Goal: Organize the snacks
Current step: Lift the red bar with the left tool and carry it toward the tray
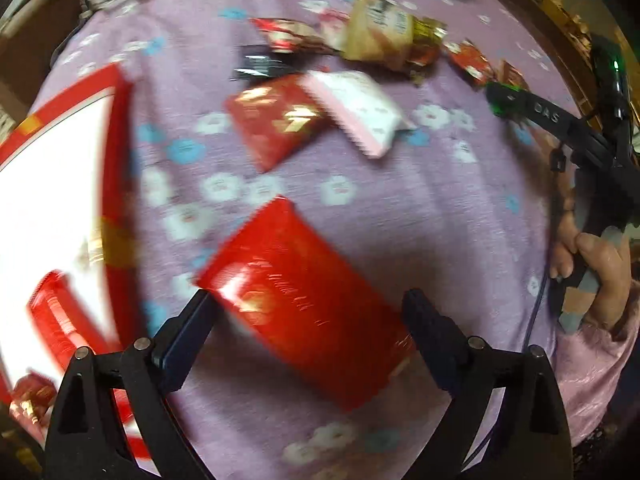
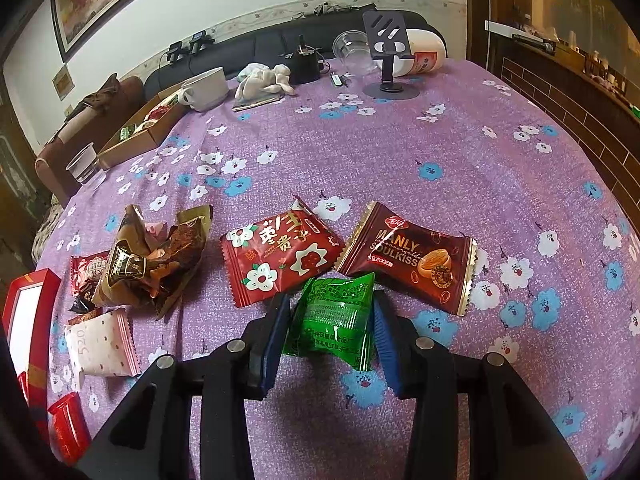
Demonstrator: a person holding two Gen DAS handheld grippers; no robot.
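Blur is smearing the left view, yet I am seeing my left gripper (image 1: 306, 312) standing released, a red packet (image 1: 296, 300) lying between its fingers with its lower edge hard to make out. My right gripper (image 2: 332, 316) is grasping a green packet (image 2: 334, 316), whose underside is hiding behind the fingers, and the red box (image 1: 60, 200) left of the left tongs is running off the frame.

Right gripper (image 2: 326, 320) clamping green snack packet (image 2: 334, 320), purple floral tablecloth (image 2: 400, 152)

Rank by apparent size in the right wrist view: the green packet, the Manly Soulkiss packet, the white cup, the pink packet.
1. Manly Soulkiss packet
2. Green packet, though nearness to the camera may inflate it
3. Pink packet
4. White cup, far away, so likely bigger than it looks
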